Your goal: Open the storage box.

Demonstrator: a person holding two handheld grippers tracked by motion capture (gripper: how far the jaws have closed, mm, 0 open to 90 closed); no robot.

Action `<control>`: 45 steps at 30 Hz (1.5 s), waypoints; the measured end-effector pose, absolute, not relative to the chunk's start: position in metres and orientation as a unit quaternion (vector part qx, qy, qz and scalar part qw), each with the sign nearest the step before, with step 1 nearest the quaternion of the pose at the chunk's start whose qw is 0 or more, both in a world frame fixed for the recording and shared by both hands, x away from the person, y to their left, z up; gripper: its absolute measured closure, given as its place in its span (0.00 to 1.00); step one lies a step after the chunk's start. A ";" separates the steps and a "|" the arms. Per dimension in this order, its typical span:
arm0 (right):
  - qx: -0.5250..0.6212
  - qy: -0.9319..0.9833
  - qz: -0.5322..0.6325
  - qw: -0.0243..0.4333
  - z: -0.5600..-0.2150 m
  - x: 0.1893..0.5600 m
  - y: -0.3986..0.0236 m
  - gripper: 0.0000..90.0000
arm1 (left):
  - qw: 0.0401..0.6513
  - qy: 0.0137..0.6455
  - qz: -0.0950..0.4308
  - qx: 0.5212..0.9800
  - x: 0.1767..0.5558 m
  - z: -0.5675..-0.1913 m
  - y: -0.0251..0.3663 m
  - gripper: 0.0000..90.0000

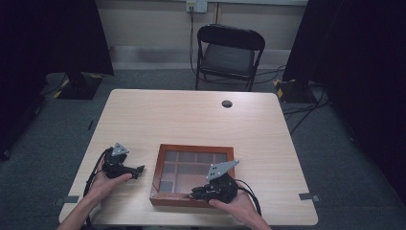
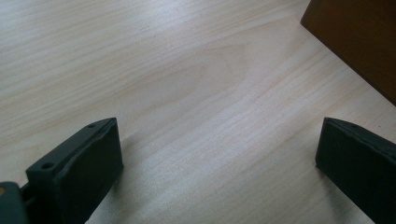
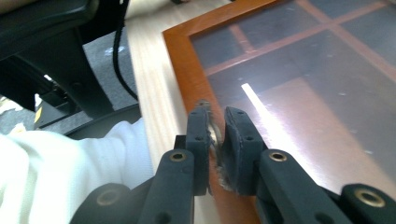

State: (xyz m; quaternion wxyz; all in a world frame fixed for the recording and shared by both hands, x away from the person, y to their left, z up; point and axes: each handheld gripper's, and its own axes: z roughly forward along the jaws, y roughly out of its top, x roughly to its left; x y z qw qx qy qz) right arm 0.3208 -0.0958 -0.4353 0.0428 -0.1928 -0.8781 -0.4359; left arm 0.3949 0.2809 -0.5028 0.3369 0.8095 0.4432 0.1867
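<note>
Right gripper view: right gripper (image 3: 217, 128) clamped on glass-lidded wooden box's (image 3: 182, 60) latch; left gripper (image 2: 215, 154) agape.

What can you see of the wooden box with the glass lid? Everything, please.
The wooden box is flat and rectangular, with a reddish-brown frame around a glass lid. Wooden dividers under the glass split it into compartments; what is in them cannot be told. The lid looks closed, and the box lies flat near the front edge of the pale wood table. The right tongs are shut on a small metal piece at the near edge of the frame. The left tongs stand open beside it, apart from it.
</note>
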 end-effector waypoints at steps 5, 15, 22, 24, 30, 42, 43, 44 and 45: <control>-0.187 -0.883 -0.429 0.042 -0.439 0.322 -0.093 0.90 | 0.337 0.443 0.187 0.809 0.395 -0.503 0.281 0.00; -0.166 -0.890 -0.422 0.035 -0.438 0.322 -0.091 0.91 | 0.339 0.437 0.188 0.812 0.394 -0.502 0.281 0.02; -0.164 -0.894 -0.416 0.036 -0.436 0.324 -0.097 0.91 | 0.345 0.437 0.182 0.811 0.392 -0.501 0.282 0.07; -0.163 -0.893 -0.417 0.037 -0.436 0.324 -0.100 0.91 | 0.343 0.434 0.181 0.813 0.391 -0.499 0.283 0.12; -0.164 -0.893 -0.417 0.038 -0.435 0.325 -0.101 0.91 | 0.354 0.424 0.180 0.814 0.389 -0.496 0.282 0.18; -0.155 -0.887 -0.434 0.038 -0.419 0.328 -0.104 0.92 | 0.400 0.401 0.167 0.807 0.380 -0.484 0.271 0.17; -0.157 -0.885 -0.437 0.040 -0.417 0.329 -0.105 0.92 | 0.404 0.399 0.165 0.806 0.378 -0.482 0.269 0.17; -0.158 -0.882 -0.441 0.041 -0.414 0.330 -0.105 0.92 | 0.406 0.397 0.163 0.806 0.378 -0.481 0.269 0.17; -0.159 -0.881 -0.443 0.041 -0.413 0.330 -0.106 0.92 | 0.409 0.397 0.159 0.806 0.376 -0.479 0.267 0.17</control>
